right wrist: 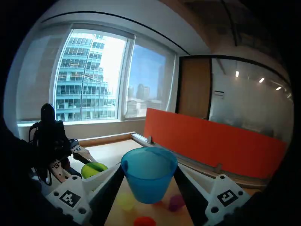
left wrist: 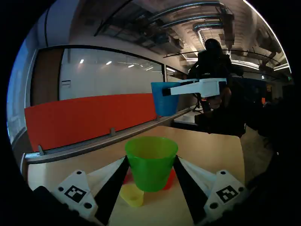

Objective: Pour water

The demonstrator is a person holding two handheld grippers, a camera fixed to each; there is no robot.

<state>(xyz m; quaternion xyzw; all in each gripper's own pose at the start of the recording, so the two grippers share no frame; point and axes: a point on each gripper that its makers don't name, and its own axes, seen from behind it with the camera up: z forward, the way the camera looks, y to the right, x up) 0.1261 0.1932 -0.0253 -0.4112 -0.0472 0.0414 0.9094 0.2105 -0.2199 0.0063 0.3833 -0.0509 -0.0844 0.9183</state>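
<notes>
- Left gripper (left wrist: 151, 160): fingers clamp the green cup (left wrist: 151, 177) from both sides, holding it upright above the wooden surface (left wrist: 210, 150).
- Right gripper (right wrist: 149, 169): fingers clamp the blue cup (right wrist: 149, 184), upright and raised above that surface.

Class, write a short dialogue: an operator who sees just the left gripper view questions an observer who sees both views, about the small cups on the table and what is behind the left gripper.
Operator: Below my green cup I see a yellow cup on the table. Any other small ones?
Observer: Yes, a purple cup stands apart from the yellow one, below the blue cup that the right gripper holds.
Operator: What is behind my left gripper?
Observer: A large window with tall buildings outside.
</notes>
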